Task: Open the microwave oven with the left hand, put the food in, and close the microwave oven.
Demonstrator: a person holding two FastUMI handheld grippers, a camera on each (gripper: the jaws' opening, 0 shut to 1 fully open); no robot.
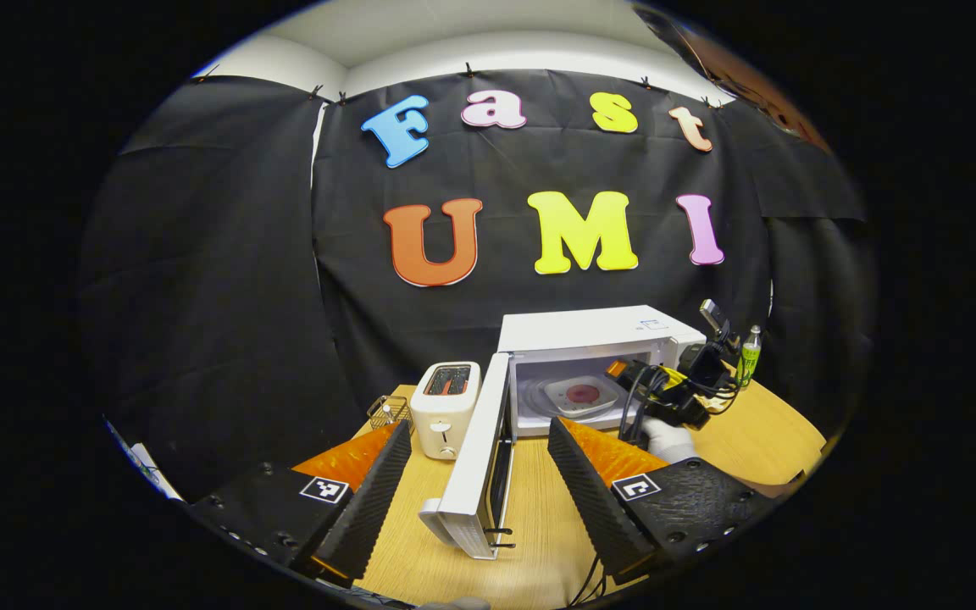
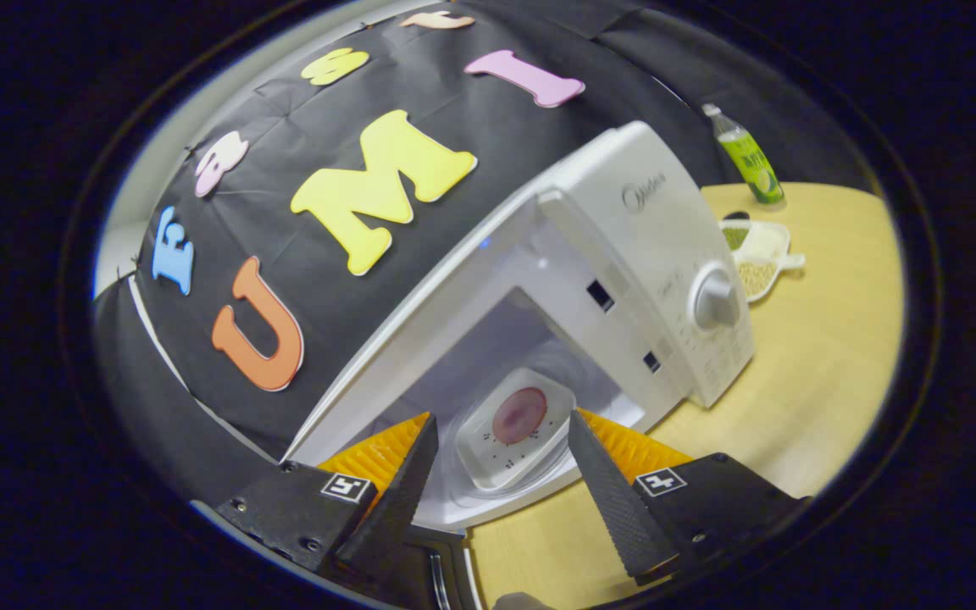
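Inside the microwave (image 2: 623, 254), on its turntable, sits the plate (image 2: 515, 428) with the food (image 2: 520, 415). On the table (image 1: 539, 508) the door (image 1: 475, 457) stands swung open. Left gripper (image 1: 479, 474) hangs wide apart, holding nothing, with the door's near edge between its fingers. Right gripper (image 2: 501, 462) is spread wide too, empty, just outside the opening. A toaster (image 1: 446, 407) stands left of the door; a bottle (image 2: 746, 157) stands far right.

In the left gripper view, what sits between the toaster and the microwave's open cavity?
The microwave's open door, swung out toward the camera, stands between the toaster and the cavity of the microwave, where the plate of food sits.
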